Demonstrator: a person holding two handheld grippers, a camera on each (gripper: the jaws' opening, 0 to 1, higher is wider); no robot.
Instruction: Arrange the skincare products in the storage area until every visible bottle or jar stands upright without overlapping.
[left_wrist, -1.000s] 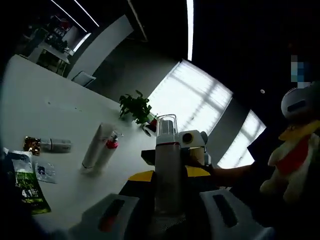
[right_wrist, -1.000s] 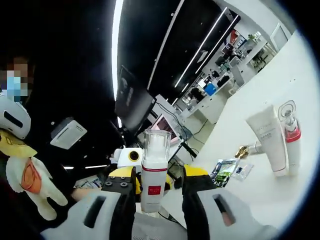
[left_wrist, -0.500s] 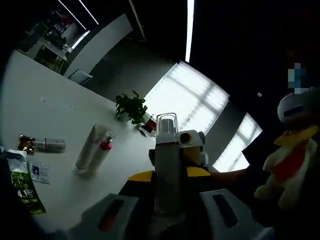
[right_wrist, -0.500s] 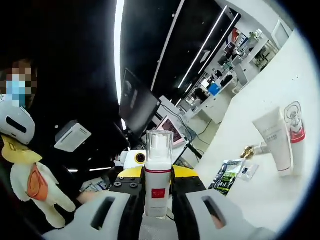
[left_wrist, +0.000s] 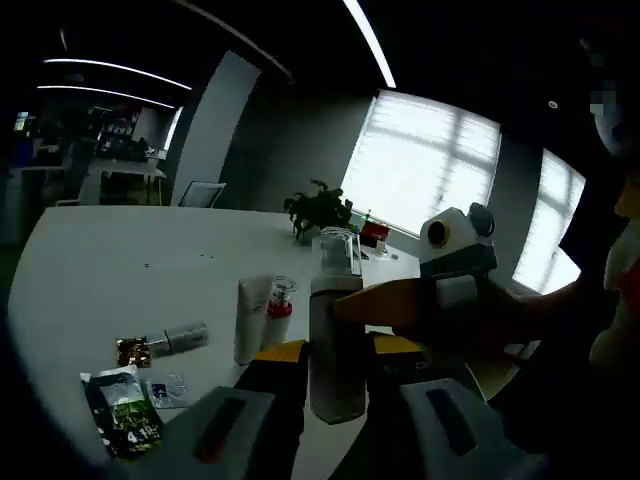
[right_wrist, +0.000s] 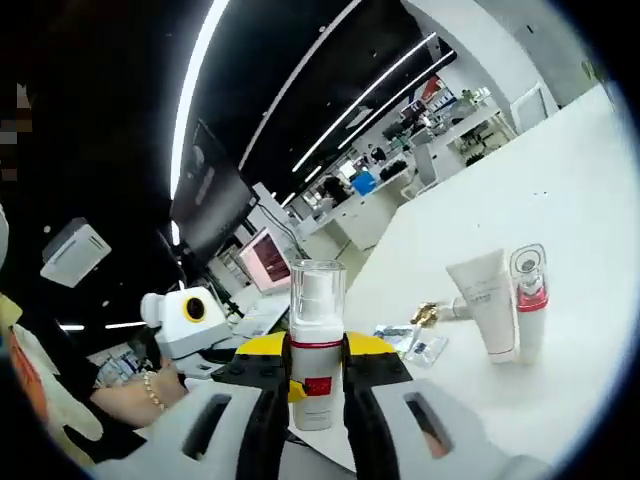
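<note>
A white pump bottle (left_wrist: 336, 345) with a clear cap and a red band stands up between my left gripper's (left_wrist: 336, 392) jaws, which are shut on its lower body. My right gripper (left_wrist: 452, 292) reaches in from the right and touches that bottle at mid height. In the right gripper view the same bottle (right_wrist: 315, 352) is clamped in my right gripper (right_wrist: 314, 400), with the left gripper (right_wrist: 188, 318) behind it at the left. On the white table (left_wrist: 110, 260) lie a white tube (left_wrist: 248, 320) and a red-banded pump bottle (left_wrist: 279, 312), side by side; tube (right_wrist: 485, 312) and pump bottle (right_wrist: 528, 300).
A small bottle with a gold cap (left_wrist: 165, 342) lies left of the tube. Sachets (left_wrist: 122, 408) lie near the table's front edge; sachets (right_wrist: 410, 342). A potted plant (left_wrist: 320, 208) stands at the far side. A person's hand (right_wrist: 130, 400) holds the left gripper.
My right gripper's jaws have closed onto the bottle that the left gripper holds. Both views have swung, so the table now looks more level.
</note>
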